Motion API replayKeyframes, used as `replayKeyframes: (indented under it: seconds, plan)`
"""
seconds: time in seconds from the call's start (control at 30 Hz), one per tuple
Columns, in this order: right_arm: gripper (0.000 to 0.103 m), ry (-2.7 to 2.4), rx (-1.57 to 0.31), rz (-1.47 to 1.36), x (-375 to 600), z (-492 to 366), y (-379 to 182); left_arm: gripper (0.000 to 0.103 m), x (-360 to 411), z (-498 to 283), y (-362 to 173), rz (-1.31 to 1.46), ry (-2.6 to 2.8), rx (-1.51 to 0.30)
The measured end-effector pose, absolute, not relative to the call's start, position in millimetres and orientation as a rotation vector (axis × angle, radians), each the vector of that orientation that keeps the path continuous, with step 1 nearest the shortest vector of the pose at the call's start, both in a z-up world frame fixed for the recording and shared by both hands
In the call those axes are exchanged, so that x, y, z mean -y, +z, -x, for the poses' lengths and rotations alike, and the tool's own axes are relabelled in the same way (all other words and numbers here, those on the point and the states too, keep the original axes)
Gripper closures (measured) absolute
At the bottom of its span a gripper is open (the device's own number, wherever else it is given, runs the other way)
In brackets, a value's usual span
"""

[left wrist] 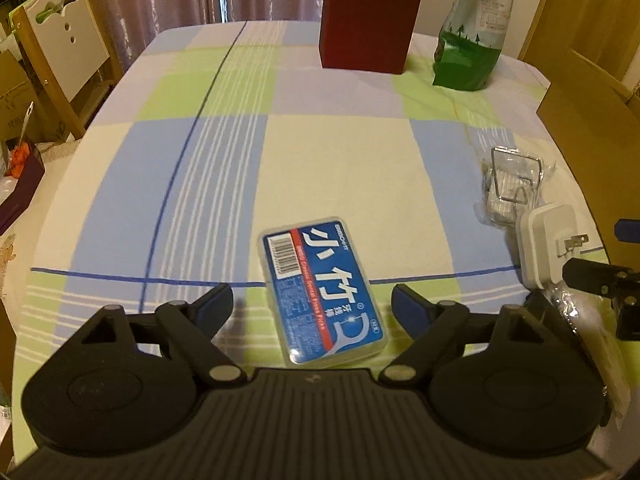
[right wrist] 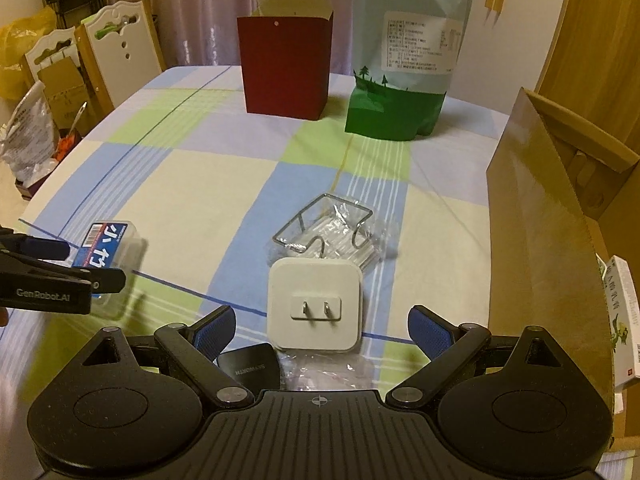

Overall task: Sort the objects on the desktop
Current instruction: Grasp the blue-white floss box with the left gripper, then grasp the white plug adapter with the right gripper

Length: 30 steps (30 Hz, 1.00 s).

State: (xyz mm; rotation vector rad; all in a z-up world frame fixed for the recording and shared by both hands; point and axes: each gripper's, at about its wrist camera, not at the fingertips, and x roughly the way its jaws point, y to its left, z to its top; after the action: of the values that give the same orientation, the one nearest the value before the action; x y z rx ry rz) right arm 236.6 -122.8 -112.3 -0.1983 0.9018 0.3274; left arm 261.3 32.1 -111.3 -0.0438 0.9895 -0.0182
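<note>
Both grippers sit nearest the cameras, black with ribbed housings and blue textured finger pads. Left gripper (left wrist: 312,304): jaws spread wide, grasping nothing; the floss box (left wrist: 325,291) lies flat between the fingers, tilted, touching neither pad. Right gripper (right wrist: 320,330): jaws likewise spread wide and empty; the charger (right wrist: 316,306) lies between the fingers, prongs facing the camera, clear of both pads.

Remaining items, largest first:

- Table (left wrist: 340,160): covered by a checked cloth in blue, green and cream.
- Cardboard box (right wrist: 532,216): brown, open flaps, at the right edge of the table.
- Bag (right wrist: 404,68): pale with a green base, upright at the far side.
- Red box (right wrist: 286,66): open top, upright, just left of the bag.
- Floss box: clear rectangular plastic, blue label, barcode.
- Charger: white, square, rounded corners, two metal prongs, resting on crinkled clear plastic.
- Wire holder (right wrist: 326,226): bent metal wire in clear wrap, just behind the charger.
- Black case (right wrist: 250,368): glossy, beside the right gripper's left finger.
</note>
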Motion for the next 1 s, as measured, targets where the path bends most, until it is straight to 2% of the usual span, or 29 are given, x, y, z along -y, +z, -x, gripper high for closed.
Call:
replayKeyframes:
  seconds: [0.17,0.33,1.0]
  plan:
    - [0.008,0.325,-0.913,0.192,125,-242,-118,0.030,-30,-265,-119,0.047,-0.023,-1.005]
    - [0.008,0.330,-0.924,0.188,123,-248,-125,0.046,-31,-266,-121,0.036,-0.029,-1.015]
    - [0.008,0.317,-0.942,0.175,111,-267,-146,0.047,-40,-261,-115,0.024,-0.060,-1.006]
